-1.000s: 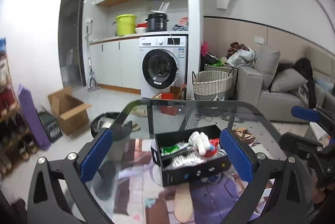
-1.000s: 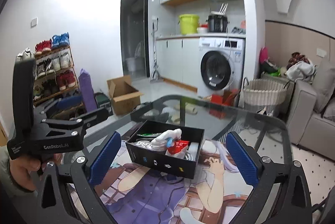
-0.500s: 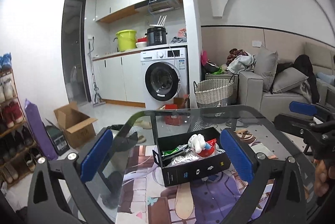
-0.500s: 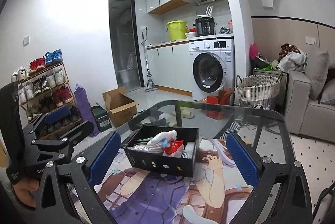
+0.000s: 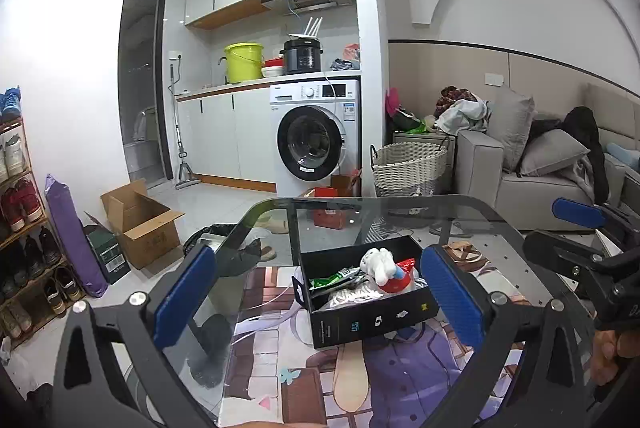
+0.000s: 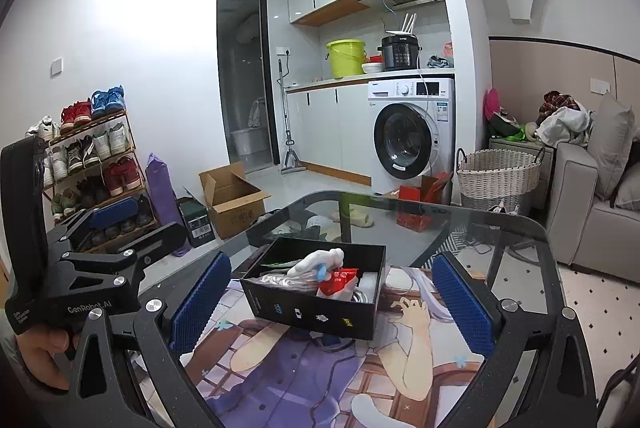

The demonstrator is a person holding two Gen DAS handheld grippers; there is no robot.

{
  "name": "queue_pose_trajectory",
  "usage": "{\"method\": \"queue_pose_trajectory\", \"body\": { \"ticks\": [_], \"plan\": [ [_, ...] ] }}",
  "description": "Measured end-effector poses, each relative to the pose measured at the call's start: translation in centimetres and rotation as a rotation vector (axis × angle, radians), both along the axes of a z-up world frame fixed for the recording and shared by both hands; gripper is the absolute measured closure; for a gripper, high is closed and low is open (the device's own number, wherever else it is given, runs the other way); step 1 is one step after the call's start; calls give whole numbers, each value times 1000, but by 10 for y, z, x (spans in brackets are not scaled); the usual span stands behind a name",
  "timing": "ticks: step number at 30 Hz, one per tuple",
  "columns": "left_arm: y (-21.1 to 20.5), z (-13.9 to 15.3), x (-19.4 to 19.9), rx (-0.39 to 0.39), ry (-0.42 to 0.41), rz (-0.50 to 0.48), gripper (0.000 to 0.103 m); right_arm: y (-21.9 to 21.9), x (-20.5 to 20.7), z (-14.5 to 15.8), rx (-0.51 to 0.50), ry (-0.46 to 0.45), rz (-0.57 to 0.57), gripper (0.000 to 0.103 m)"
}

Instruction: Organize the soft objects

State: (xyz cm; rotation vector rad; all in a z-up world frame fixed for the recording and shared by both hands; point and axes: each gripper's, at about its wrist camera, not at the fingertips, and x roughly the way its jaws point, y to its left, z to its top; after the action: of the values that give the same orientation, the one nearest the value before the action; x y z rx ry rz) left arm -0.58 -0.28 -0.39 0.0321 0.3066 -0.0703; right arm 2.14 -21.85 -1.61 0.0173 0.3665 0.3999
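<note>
While the left wrist view catches the sofa [image 5: 520, 184] and right tongs [image 5: 576, 216] at its edge, the right wrist view gets the shoe rack [image 6: 96, 164] and left tongs [image 6: 112, 214] instead. Both tongs are spread apart, holding nothing. The black box [image 5: 372, 316] sits mid-worktop [image 5: 472, 216] on the anime mat [image 6: 304, 372], stuffed with a white plush [image 5: 378, 260], red bit and crinkly packets.

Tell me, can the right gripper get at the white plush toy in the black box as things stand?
Probably yes. The right gripper is open and empty, the black box has no lid, and the white plush toy lies on top of the other contents. Nothing stands between them.
</note>
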Motion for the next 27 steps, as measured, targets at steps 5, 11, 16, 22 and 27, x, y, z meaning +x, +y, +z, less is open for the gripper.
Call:
{"method": "queue_pose_trajectory", "body": {
  "ticks": [5, 11, 16, 22, 27],
  "plan": [
    [-1, 1, -2, 1, -10, 4, 0, 1, -1, 0, -2, 1, 1, 1],
    [-2, 1, -1, 7, -8, 2, 0, 1, 1, -1, 6, 0, 4, 1],
    [-2, 1, -1, 6, -6, 3, 0, -1, 3, -1, 9, 5, 3, 1],
    [0, 1, -1, 2, -5, 0, 0, -3, 5, -7, 19, 13, -3, 1],
    [0, 1, -1, 3, -4, 2, 0, -3, 6, -9, 15, 17, 2, 1]
  ]
}}
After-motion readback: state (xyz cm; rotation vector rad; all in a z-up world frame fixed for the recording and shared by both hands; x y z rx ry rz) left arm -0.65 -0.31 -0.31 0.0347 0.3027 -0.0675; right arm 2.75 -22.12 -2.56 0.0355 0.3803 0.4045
